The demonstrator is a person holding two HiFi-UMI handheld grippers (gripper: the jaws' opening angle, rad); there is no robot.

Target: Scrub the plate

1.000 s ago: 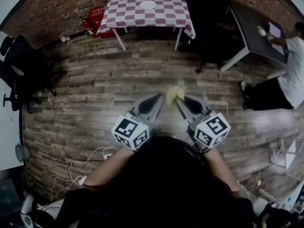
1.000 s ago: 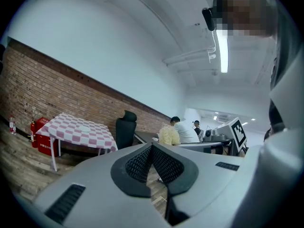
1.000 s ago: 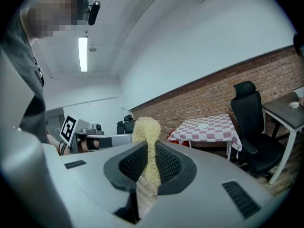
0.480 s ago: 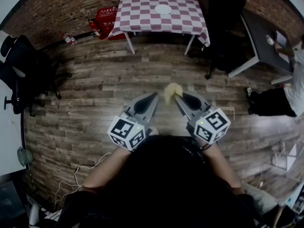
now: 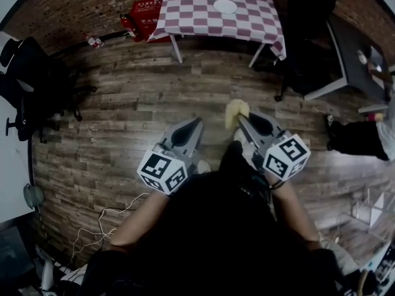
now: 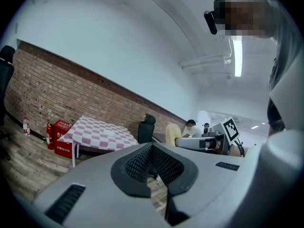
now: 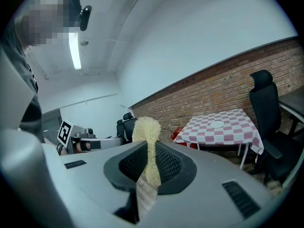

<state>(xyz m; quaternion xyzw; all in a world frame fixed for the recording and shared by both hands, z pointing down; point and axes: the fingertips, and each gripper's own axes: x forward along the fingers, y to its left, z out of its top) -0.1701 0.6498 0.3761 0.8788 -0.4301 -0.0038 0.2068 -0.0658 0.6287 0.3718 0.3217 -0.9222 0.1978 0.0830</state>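
I count two tools of mine: the left hand-held gripper (image 5: 196, 123) and the right hand-held gripper (image 5: 241, 118). There is one yellow scrubber (image 5: 236, 110) and one white plate (image 5: 225, 6). There are two tables, a checked table (image 5: 191, 17) and a dark table (image 5: 355, 54). There are two black office chairs, the left chair (image 5: 24, 73) and the right chair (image 5: 308, 36). I see one red box (image 5: 143, 12).

No word or number legible anywhere. White characters printed on the red crate (image 5: 143, 14) beside the checked bench (image 5: 203, 11), too small and blurred to read from the head view or the left gripper view. Black-and-white square code markers, without lettering, on the left cube (image 5: 162, 170) of the left hand-held gripper (image 5: 199, 123) and on the right cube (image 5: 286, 156) of the right hand-held gripper (image 5: 240, 117). Each of these markers also visible from the opposite gripper view.
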